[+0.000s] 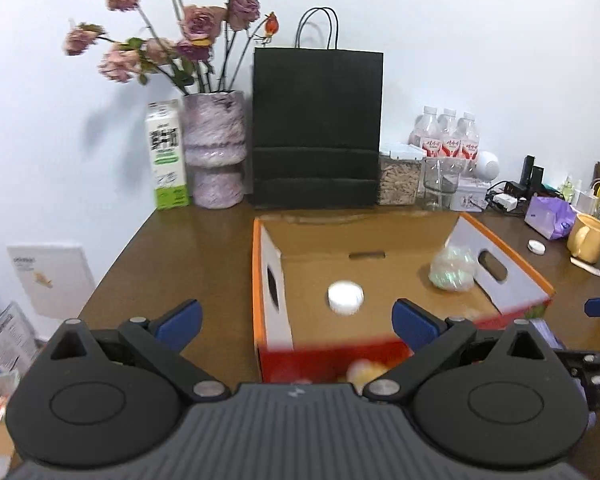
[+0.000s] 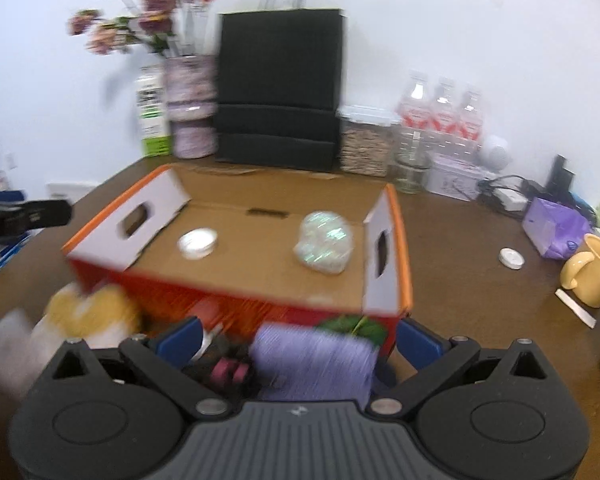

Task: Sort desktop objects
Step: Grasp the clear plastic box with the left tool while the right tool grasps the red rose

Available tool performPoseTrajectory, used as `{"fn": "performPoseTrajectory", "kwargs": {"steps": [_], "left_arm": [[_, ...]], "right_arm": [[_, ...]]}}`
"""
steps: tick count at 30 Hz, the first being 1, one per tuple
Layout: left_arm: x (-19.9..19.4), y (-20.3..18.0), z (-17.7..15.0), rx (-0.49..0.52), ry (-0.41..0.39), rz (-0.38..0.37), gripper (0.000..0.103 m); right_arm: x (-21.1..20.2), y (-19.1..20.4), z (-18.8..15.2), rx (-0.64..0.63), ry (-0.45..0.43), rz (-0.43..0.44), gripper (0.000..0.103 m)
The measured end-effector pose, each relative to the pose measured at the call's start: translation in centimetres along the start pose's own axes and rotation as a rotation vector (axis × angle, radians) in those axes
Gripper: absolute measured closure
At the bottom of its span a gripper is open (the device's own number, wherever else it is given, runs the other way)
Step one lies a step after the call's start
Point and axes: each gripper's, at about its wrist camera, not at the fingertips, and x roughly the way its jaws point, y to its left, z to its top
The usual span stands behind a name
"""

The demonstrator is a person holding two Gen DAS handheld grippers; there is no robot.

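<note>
So there's a shallow cardboard box (image 1: 379, 240) with orange edges and a red front sitting mid-desk, open on top. Inside it: a small round white tin (image 1: 345, 297) toward the left and a crinkly iridescent plastic-wrapped bundle (image 1: 453, 269) over by the right wall, well apart from each other.

The left gripper (image 1: 298, 322) hangs just in front of the box's near wall, blue pads spread wide, nothing between them. The right gripper (image 2: 298, 340) is also spread wide, low over a heap of stuff on the near side of the box: a purple packet (image 2: 313, 362) sits between its fingers, but the pads don't look closed on it. Beside that there's something dark with pink bits (image 2: 228, 372), too blurry to name, and a fuzzy yellow and white plush thing (image 2: 88, 312) off to the left.

Outside the box on the right: a white round lid (image 2: 511, 258), a yellow mug (image 2: 591, 272) and a purple tissue pack (image 2: 553, 228). Along the far wall: milk carton (image 1: 167, 154), vase of dried roses (image 1: 216, 148), black paper bag (image 1: 317, 128), water bottles (image 1: 445, 136).
</note>
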Motion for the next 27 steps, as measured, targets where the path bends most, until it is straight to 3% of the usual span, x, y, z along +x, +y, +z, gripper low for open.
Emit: {"fn": "performPoseTrajectory", "kwargs": {"steps": [6, 11, 22, 27], "left_arm": [[-3.7, -2.6, -5.3, -0.044, 0.042, 0.131, 0.0], [-5.3, -3.8, -6.4, -0.068, 0.054, 0.175, 0.0], [-6.4, -3.6, -8.5, -0.055, 0.061, 0.152, 0.0], [-6.4, -3.2, -8.9, -0.028, 0.058, 0.12, 0.0]], "right_arm": [[-3.1, 1.4, -5.0, -0.111, -0.017, 0.144, 0.0], [-3.8, 2.4, -7.0, -0.156, 0.004, 0.234, 0.001], [-4.9, 3.9, -9.3, -0.131, -0.005, 0.227, 0.009], [-5.3, 4.5, -9.9, -0.088, -0.029, 0.179, 0.011]]}}
